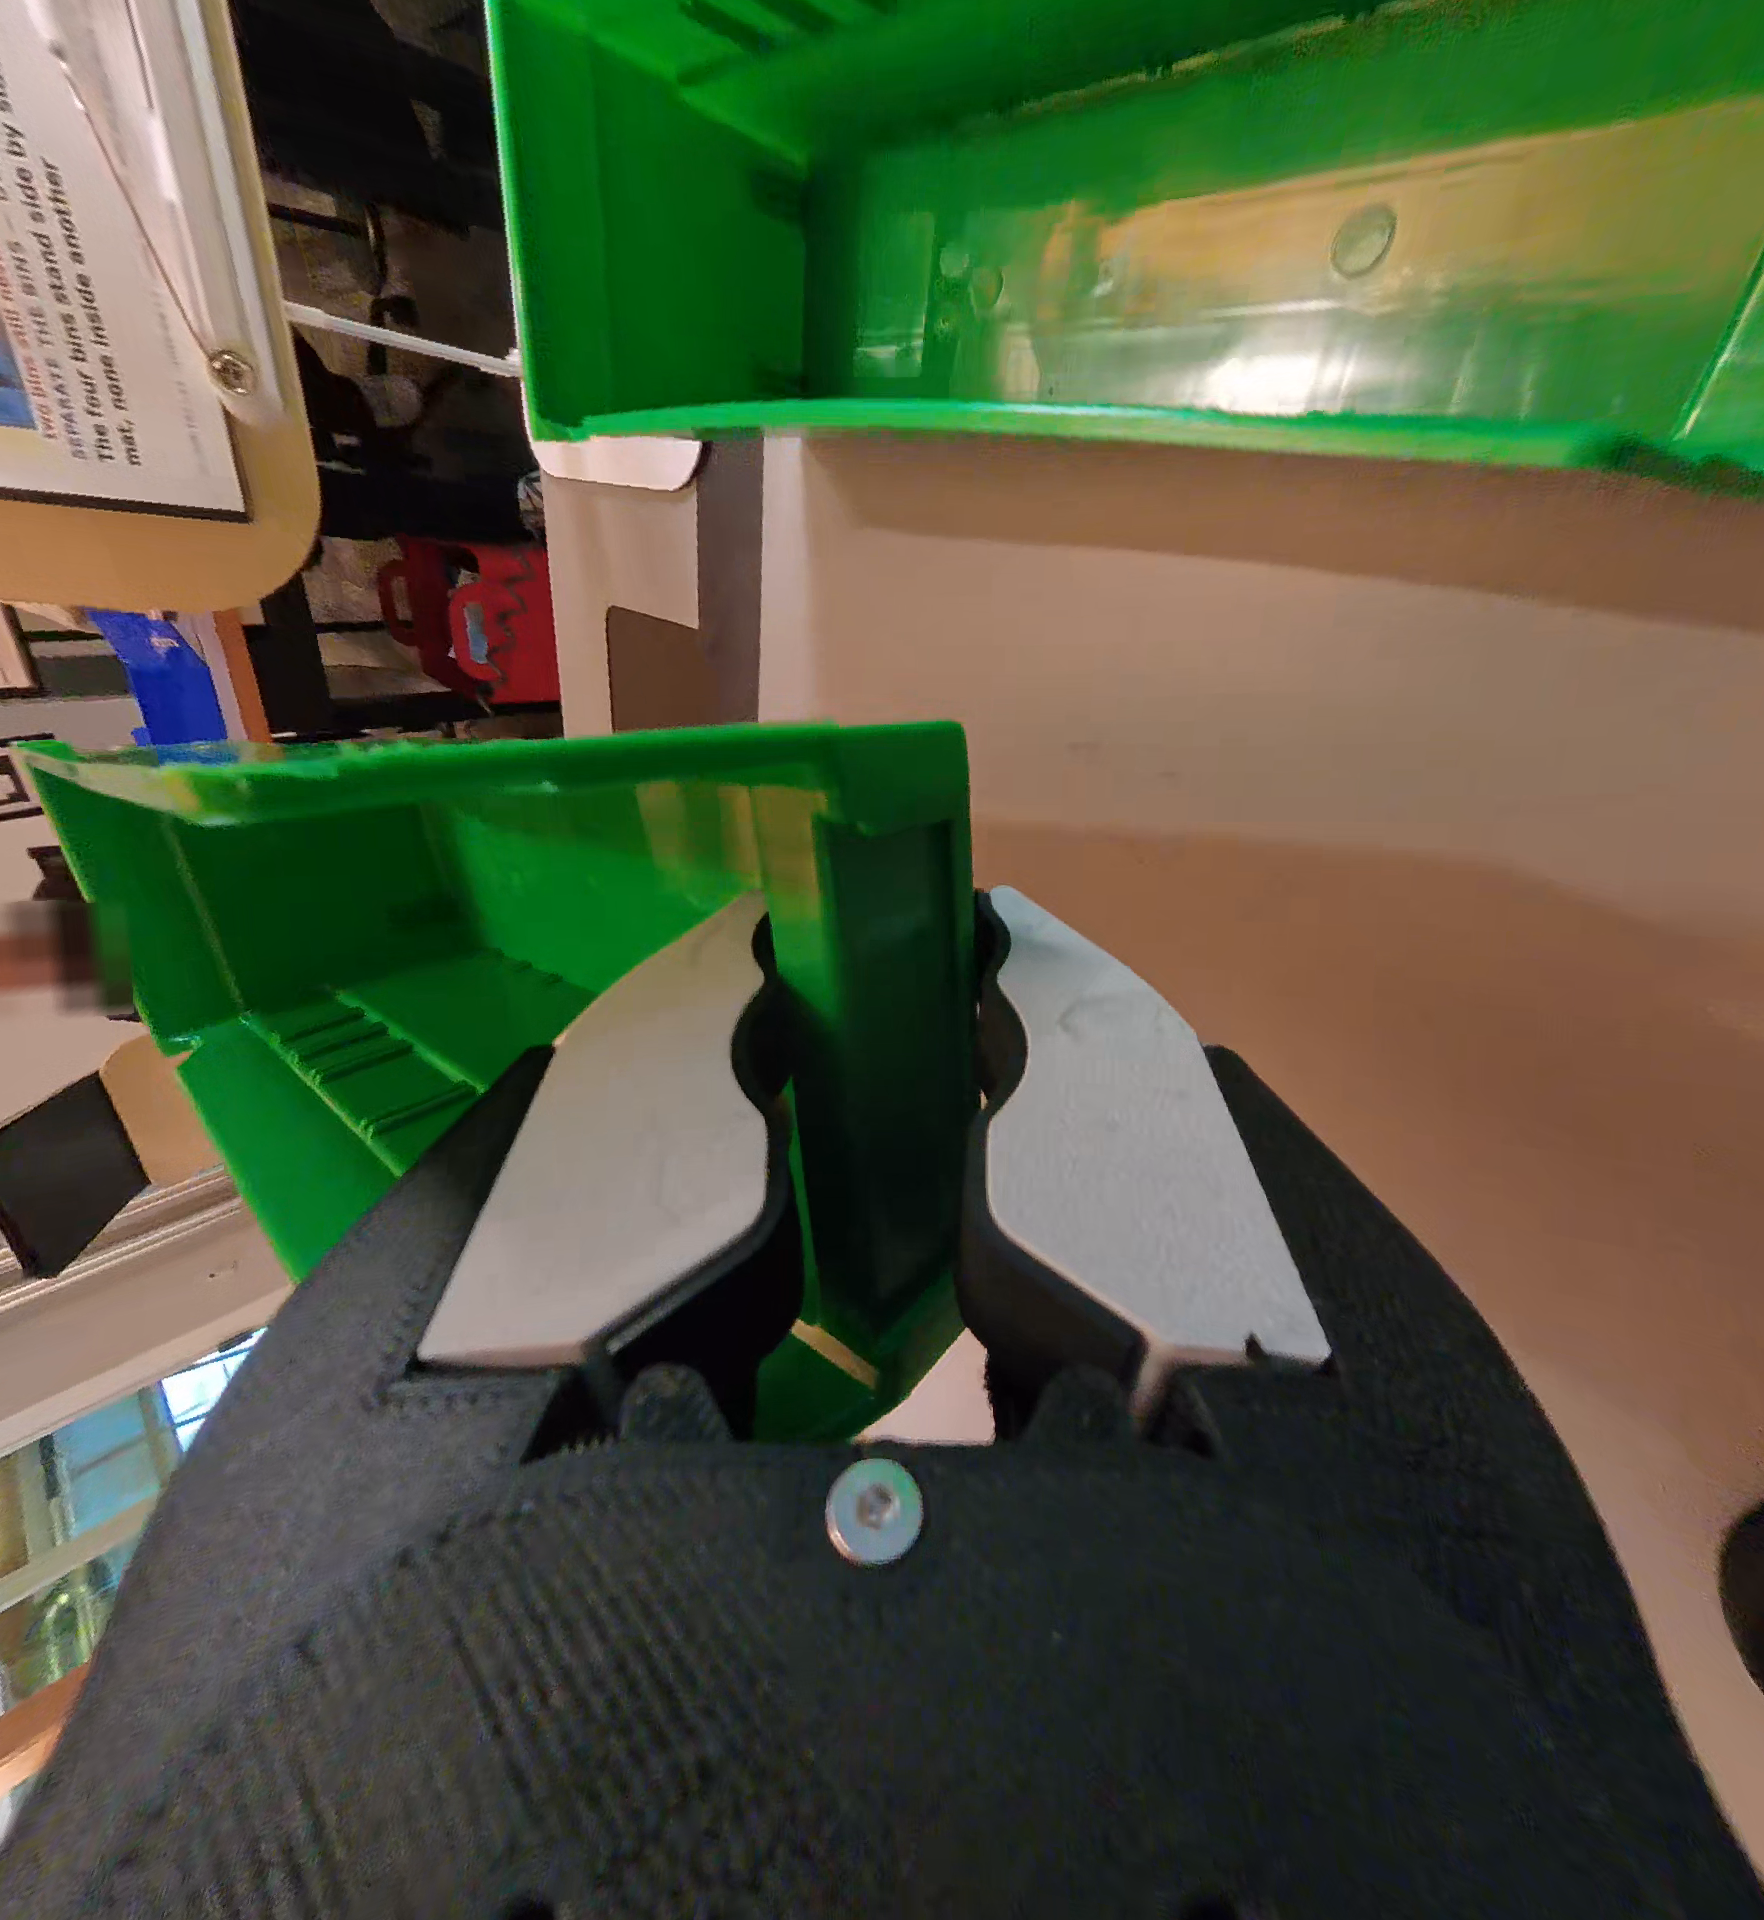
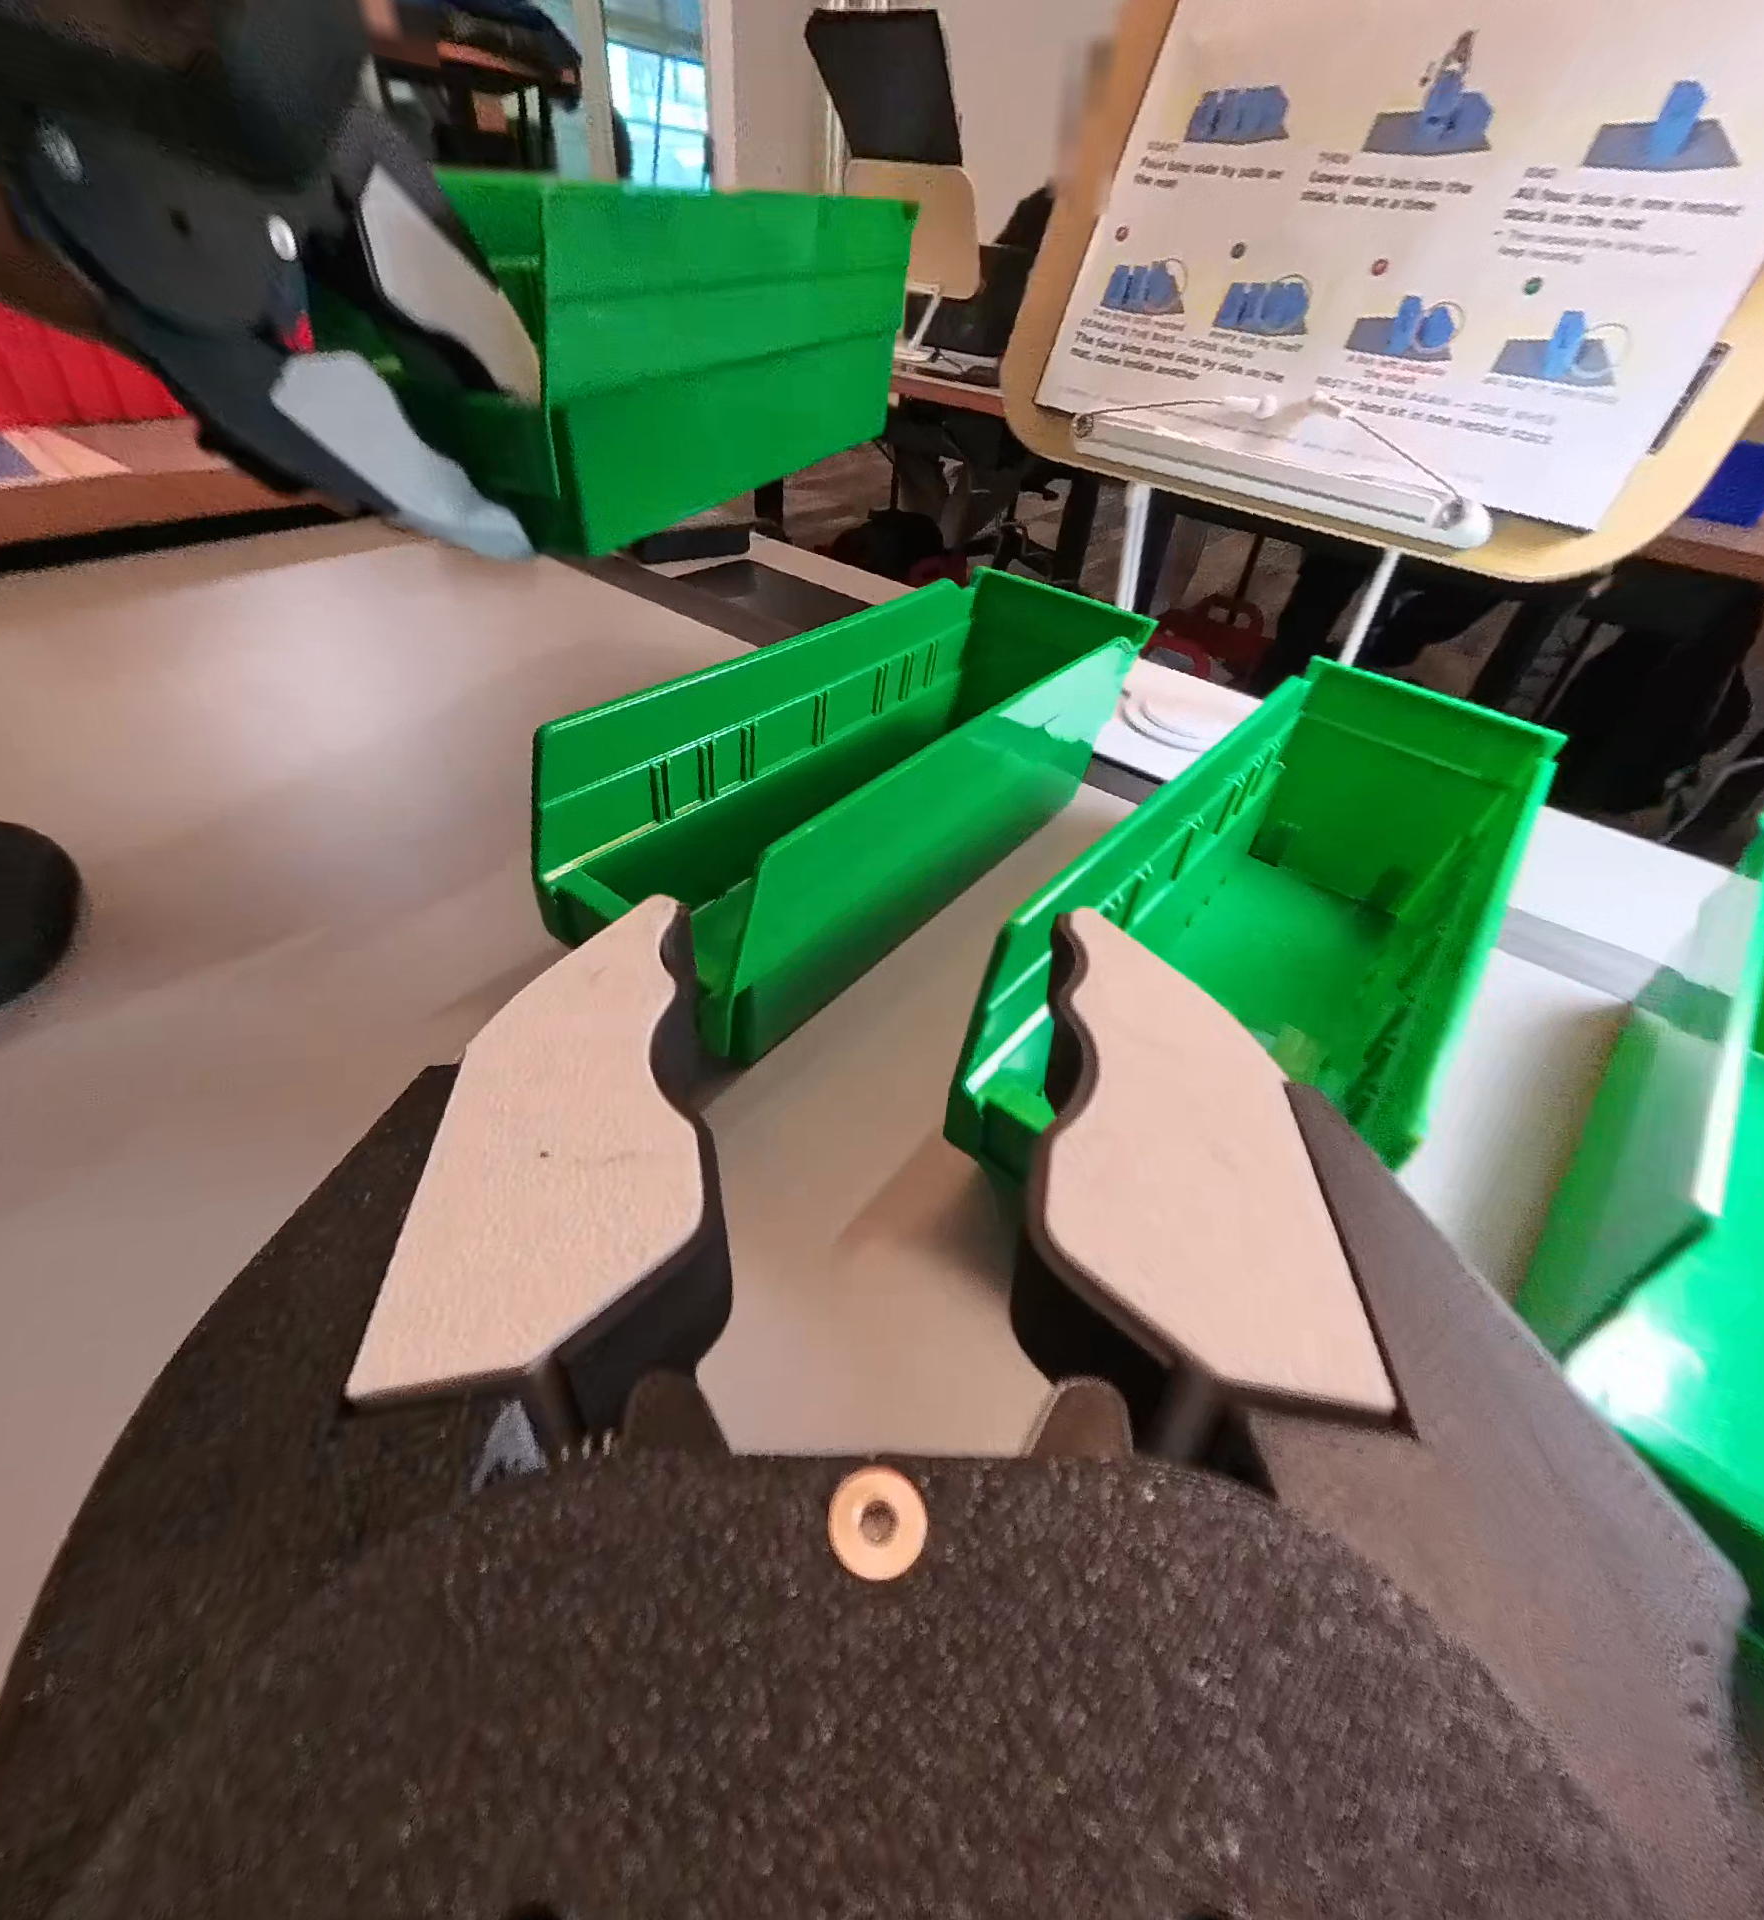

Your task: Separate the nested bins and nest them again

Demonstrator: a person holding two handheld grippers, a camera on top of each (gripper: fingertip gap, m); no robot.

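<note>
The left gripper [image 1: 873, 1101] has its fingers [image 1: 639, 1132] closed on the end wall of one green bin [image 1: 421, 935], one finger inside the bin and one outside. In the right wrist view this held bin [image 2: 712, 343] is lifted clear above the pale surface [image 2: 192, 748], at the upper left, with the left gripper [image 2: 410, 416] at its near end. The right gripper [image 2: 867, 1060] holds nothing; its fingers [image 2: 545, 1164] stand apart at a medium opening, low over the surface. Just in front of them two more green bins rest on the surface side by side, not nested: the left bin [image 2: 836, 800] lies a little turned, and the middle bin [image 2: 1304, 904] is close to the right finger. A further green bin [image 2: 1730, 1226] shows at the right edge, partly cut by the frame. Behind the bins a sheet of instructions [image 2: 1397, 239] stands on a tilted board. In the left wrist view another green bin [image 1: 1221, 260] lies on the surface beyond the held one.
</note>
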